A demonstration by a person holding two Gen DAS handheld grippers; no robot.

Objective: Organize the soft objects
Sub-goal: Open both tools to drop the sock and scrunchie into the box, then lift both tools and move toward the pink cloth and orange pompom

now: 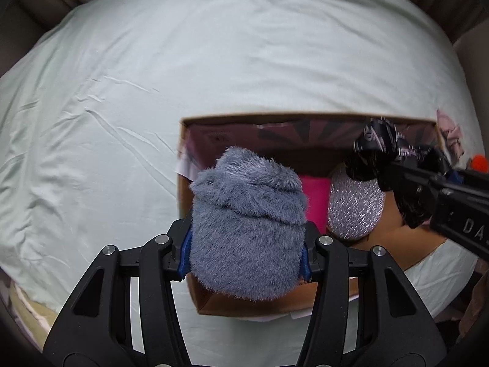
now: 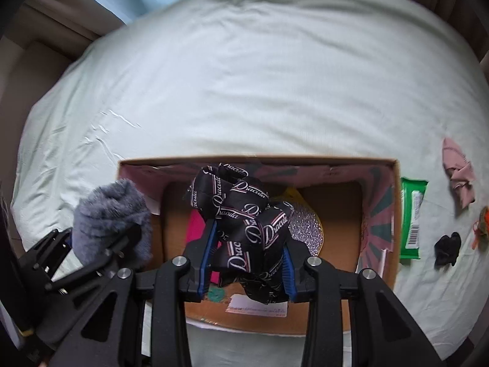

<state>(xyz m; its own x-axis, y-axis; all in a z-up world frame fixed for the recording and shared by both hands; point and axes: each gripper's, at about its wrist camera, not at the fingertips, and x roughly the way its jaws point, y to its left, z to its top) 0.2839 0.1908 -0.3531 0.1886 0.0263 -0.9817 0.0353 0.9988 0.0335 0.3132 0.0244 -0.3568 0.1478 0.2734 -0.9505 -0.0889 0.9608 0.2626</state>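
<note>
An open cardboard box (image 1: 183, 202) (image 2: 395, 214) lies on a pale green bed sheet (image 1: 152, 76). My left gripper (image 1: 246, 252) is shut on a fuzzy grey-blue soft item (image 1: 247, 229) (image 2: 110, 217), held over the box's left edge. My right gripper (image 2: 246, 263) is shut on a bunched black printed cloth (image 2: 244, 223) (image 1: 379, 143), held over the box's middle. Inside the box lie a pink item (image 1: 316, 198) (image 2: 195, 226) and a silver glittery item (image 1: 354, 208) (image 2: 305, 226).
To the right of the box lie a green wipes pack (image 2: 411, 217), a pink cloth (image 2: 458, 174) (image 1: 449, 131), a small black item (image 2: 447, 249) and an orange item (image 2: 481, 223) (image 1: 478, 162). Brown upholstery borders the bed at the far corners (image 2: 45, 46).
</note>
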